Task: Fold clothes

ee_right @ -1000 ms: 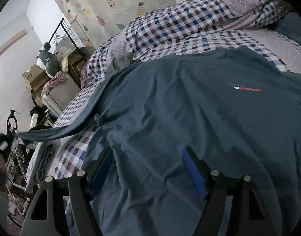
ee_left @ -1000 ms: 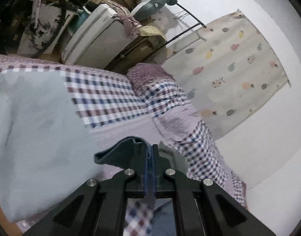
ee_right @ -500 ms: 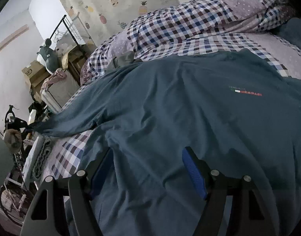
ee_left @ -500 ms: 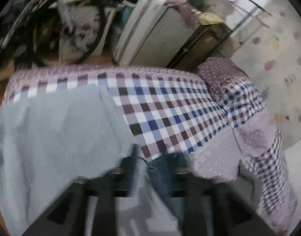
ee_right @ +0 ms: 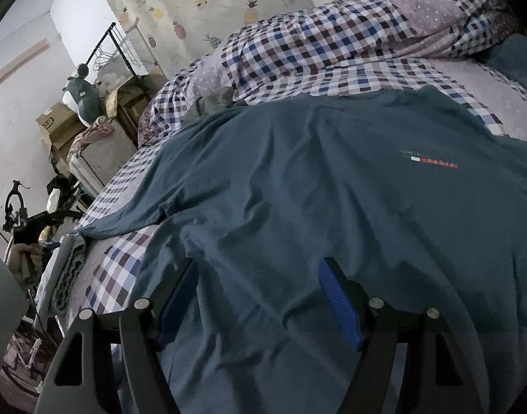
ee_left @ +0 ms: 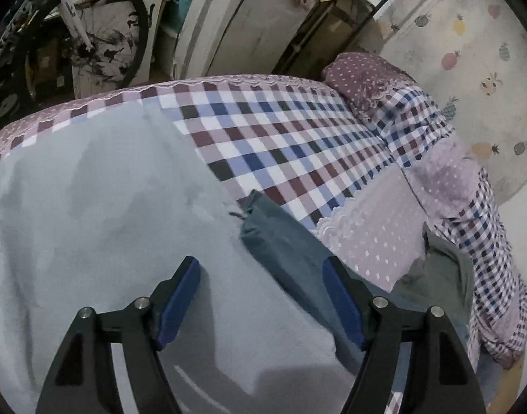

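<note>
Your bed (ee_left: 284,138), covered in a checked sheet, fills both views. Spread flat over it lies the dark teal shirt (ee_right: 332,207), logo up, with one sleeve (ee_right: 125,219) stretched out toward the bed's edge. In your left view that sleeve's cuff lies beside a pale grey garment (ee_left: 91,224) on the sheet. A bicycle wheel (ee_left: 91,34) stands past the bed. Your left gripper (ee_left: 260,293) is spread wide and empty, above the grey cloth and sleeve. Your right gripper (ee_right: 256,296) is also wide, its fingers low over the shirt's hem, gripping nothing.
</note>
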Demonstrator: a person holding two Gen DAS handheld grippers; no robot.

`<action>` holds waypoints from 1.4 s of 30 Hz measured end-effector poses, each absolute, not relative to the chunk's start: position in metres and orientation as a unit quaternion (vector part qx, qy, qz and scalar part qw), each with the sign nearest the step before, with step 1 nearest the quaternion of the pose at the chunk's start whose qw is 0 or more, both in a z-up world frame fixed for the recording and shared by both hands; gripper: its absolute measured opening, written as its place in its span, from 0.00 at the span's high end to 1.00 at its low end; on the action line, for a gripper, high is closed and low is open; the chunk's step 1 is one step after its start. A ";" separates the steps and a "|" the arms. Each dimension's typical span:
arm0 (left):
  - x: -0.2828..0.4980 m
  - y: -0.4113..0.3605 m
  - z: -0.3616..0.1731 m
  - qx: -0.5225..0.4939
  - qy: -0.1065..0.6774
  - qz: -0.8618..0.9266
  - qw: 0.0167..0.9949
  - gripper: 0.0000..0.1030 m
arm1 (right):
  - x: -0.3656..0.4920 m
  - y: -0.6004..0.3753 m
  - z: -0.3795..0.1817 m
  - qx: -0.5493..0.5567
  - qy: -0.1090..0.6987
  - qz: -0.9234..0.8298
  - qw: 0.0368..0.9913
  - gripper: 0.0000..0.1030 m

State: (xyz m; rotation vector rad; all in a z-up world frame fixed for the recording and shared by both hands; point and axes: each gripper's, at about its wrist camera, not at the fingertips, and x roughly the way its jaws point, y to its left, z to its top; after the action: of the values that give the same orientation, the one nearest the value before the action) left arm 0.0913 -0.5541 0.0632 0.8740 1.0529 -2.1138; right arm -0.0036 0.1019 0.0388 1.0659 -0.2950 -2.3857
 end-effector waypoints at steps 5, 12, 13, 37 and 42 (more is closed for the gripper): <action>0.075 -0.556 0.057 0.329 0.389 -0.797 0.325 0.60 | -0.002 0.102 0.040 0.390 -0.106 -0.879 0.254 0.26; 0.079 -0.560 0.058 0.295 0.394 -0.805 0.332 0.96 | -0.006 0.102 0.034 0.398 -0.102 -0.877 0.248 0.26; 0.089 -0.559 0.063 0.267 0.401 -0.808 0.340 0.96 | -0.006 0.102 0.034 0.399 -0.102 -0.877 0.247 0.26; 0.154 -0.340 0.102 0.301 0.254 -0.911 0.119 0.23 | -0.004 0.135 0.050 0.389 -0.145 -0.877 0.240 0.26; 0.171 -0.234 0.103 0.359 0.130 -0.924 0.008 0.23 | 0.002 0.138 0.058 0.380 -0.142 -0.881 0.245 0.26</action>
State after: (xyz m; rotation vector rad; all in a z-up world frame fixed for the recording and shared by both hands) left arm 0.1712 -0.2341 0.1028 1.1236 0.4055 -2.8888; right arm 0.0024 0.1384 0.0584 1.0359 -0.3875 -2.4034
